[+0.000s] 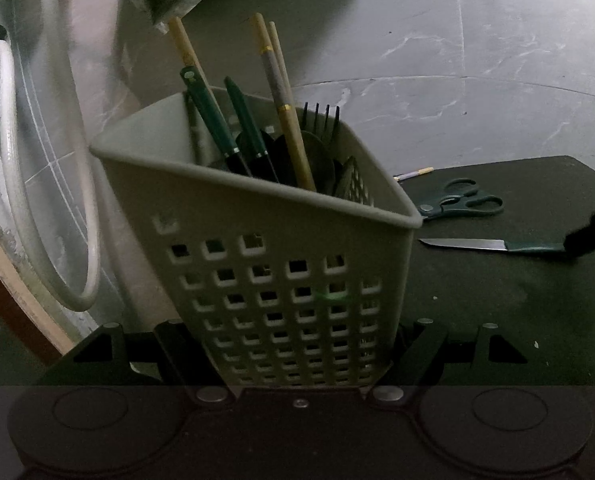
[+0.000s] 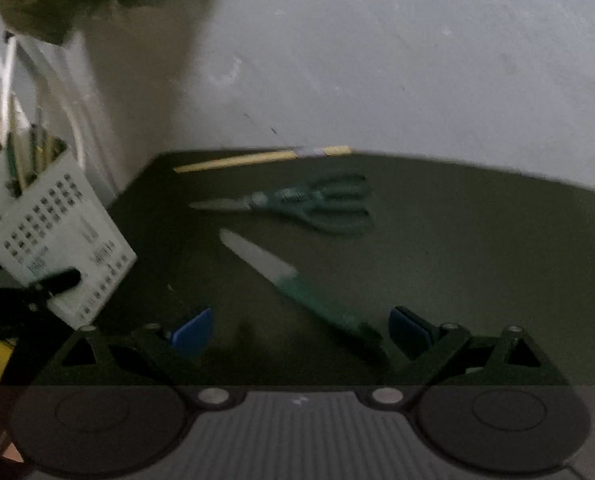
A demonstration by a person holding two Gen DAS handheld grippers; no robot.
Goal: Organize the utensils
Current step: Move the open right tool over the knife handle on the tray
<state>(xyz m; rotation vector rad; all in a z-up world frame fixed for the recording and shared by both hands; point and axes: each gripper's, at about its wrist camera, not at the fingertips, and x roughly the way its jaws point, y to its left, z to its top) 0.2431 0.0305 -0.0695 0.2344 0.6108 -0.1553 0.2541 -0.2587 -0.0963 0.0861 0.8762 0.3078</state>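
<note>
Two grippers: your left gripper [image 1: 297,344] clamps the perforated utensil caddy [image 1: 281,248], its base hidden, while your right gripper [image 2: 301,330] gapes wide around the blurred knife [image 2: 297,284] handle on the dark mat [image 2: 477,240].

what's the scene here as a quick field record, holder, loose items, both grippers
holder: pale perforated caddy, tilted, clamped by left gripper
in holder: green-handled knives, chopsticks, a fork
loose on dark mat: knife, scissors, one chopstick
right gripper: jaws open, knife handle between them, pads not pressing
image quality: right wrist view blurred
</note>
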